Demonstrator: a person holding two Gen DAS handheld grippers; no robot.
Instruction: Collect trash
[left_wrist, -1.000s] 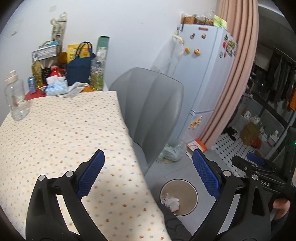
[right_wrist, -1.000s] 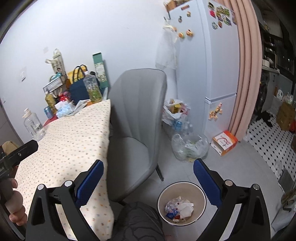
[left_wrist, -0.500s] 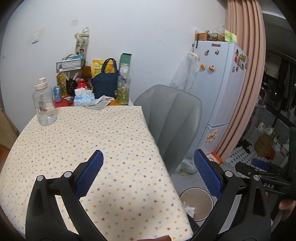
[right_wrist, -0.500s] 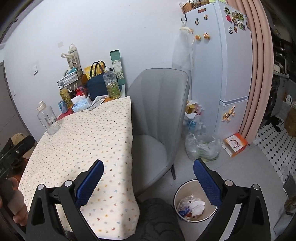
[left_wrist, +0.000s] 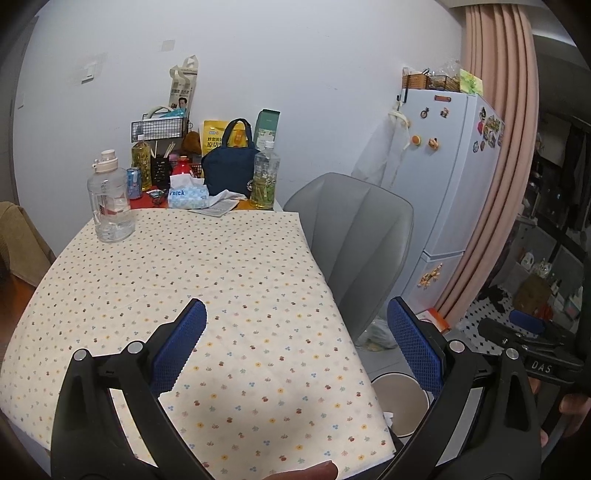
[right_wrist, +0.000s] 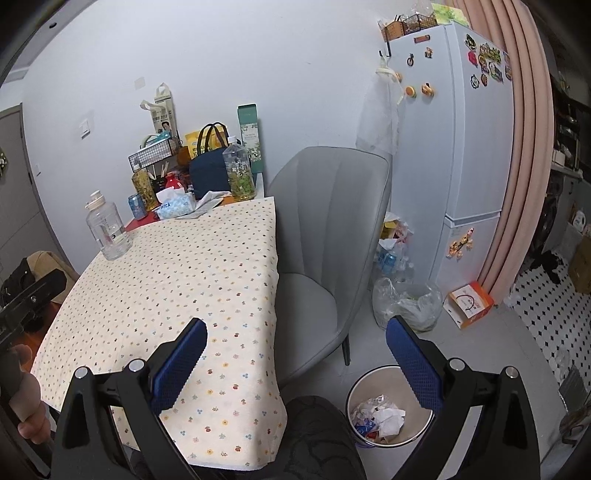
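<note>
Left gripper (left_wrist: 295, 328) and right gripper (right_wrist: 295, 338) gape wide, empty, above table (right_wrist: 177, 266); trash bin (right_wrist: 388, 380) beside it.

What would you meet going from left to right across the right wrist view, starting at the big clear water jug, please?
Clear water jug → tissue pack → green tea bottle → grey chair → trash bin → orange box.

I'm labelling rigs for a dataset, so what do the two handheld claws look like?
Both look alike. The left claw and the right claw each have glossy black forked arms with silver rivets and blue, cross-hatched fingers. The left view shows the right one's black body, marked "DAS".
</note>
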